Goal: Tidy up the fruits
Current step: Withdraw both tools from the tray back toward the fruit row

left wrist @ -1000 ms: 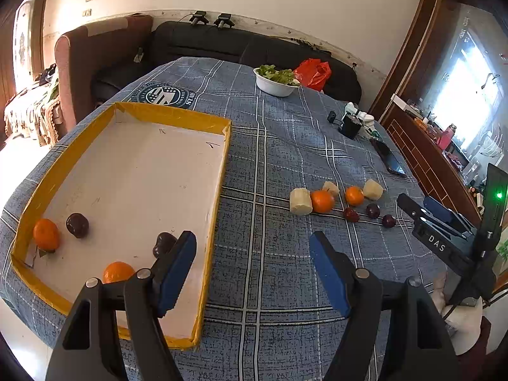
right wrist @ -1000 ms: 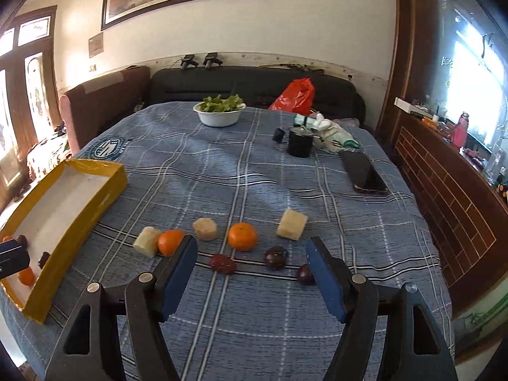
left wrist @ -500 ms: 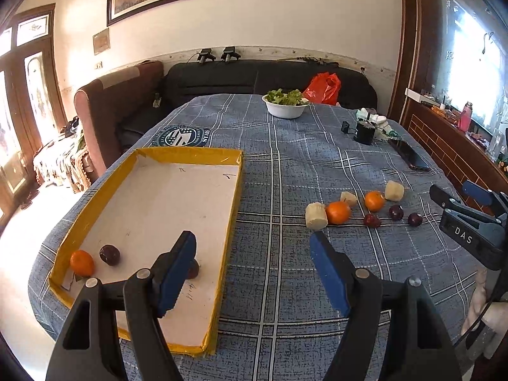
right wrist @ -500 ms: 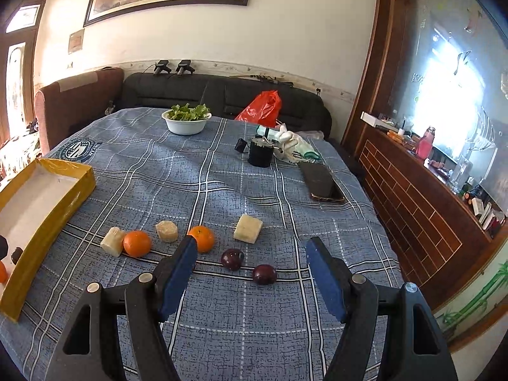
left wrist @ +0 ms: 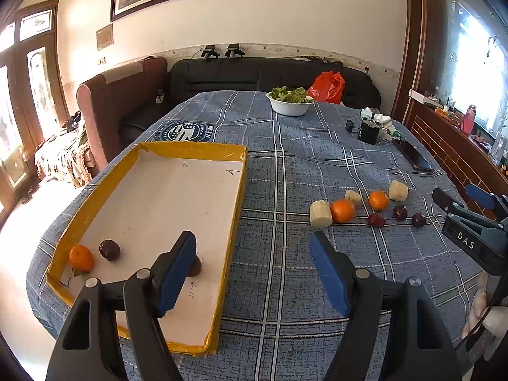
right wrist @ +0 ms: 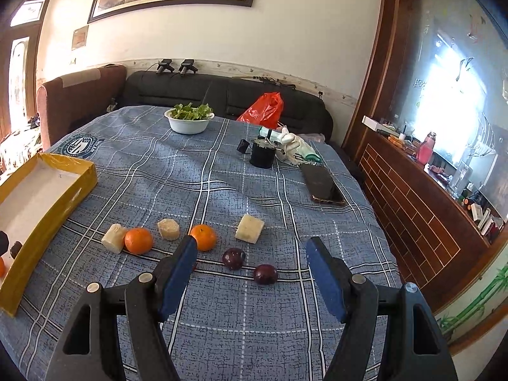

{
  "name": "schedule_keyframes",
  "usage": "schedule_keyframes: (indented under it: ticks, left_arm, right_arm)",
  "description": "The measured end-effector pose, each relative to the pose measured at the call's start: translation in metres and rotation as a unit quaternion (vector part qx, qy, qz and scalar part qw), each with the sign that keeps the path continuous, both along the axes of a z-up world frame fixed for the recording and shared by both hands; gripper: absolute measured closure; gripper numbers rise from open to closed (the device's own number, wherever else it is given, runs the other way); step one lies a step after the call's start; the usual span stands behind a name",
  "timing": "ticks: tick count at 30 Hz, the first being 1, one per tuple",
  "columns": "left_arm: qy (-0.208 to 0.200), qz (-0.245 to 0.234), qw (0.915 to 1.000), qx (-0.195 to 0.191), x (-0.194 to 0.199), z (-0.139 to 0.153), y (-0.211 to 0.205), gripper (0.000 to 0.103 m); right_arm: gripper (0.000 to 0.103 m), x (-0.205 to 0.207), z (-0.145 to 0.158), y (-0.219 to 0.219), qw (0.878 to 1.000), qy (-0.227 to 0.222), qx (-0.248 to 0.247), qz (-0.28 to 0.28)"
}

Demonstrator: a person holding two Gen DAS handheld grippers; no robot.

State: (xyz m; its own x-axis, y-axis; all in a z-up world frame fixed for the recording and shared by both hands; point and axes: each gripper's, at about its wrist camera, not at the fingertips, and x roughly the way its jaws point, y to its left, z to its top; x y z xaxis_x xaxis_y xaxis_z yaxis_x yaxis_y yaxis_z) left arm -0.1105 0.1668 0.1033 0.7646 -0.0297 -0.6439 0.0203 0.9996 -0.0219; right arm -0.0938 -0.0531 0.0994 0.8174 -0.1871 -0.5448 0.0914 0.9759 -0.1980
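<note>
A yellow-rimmed tray (left wrist: 236,203) lies on the left of the table and holds an orange (left wrist: 81,257) and two dark plums (left wrist: 109,249). On the cloth to the right lie two oranges (right wrist: 138,240), three pale chunks (right wrist: 249,228) and three dark plums (right wrist: 265,274) in a loose row. My left gripper (left wrist: 252,273) is open and empty above the tray's right rim. My right gripper (right wrist: 250,277) is open and empty just above the plums; it also shows in the left wrist view (left wrist: 470,219).
A white bowl of greens (right wrist: 190,120), a black cup (right wrist: 262,156), a phone (right wrist: 322,185) and a red bag (right wrist: 265,108) sit at the far side. A sofa and armchair stand behind the table. A wooden cabinet runs along the right.
Both grippers have lifted and pulled back from the table. The right gripper has shifted right, toward the plums. The fruits have not moved.
</note>
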Motion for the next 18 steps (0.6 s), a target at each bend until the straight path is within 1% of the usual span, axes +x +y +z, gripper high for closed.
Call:
schedule_keyframes:
  ticks: [14,18]
  left_arm:
    - [0.012,-0.001,0.9999,0.002,0.008,-0.009,-0.003,0.029]
    - [0.019,-0.003,0.9998,-0.004,0.014,-0.012,-0.003,0.03]
  right_arm:
    - [0.027,0.009,-0.009,-0.005,1.0,0.009,-0.002,-0.004]
    - [0.027,0.012,-0.013,-0.007,1.0,0.013,-0.002,-0.002]
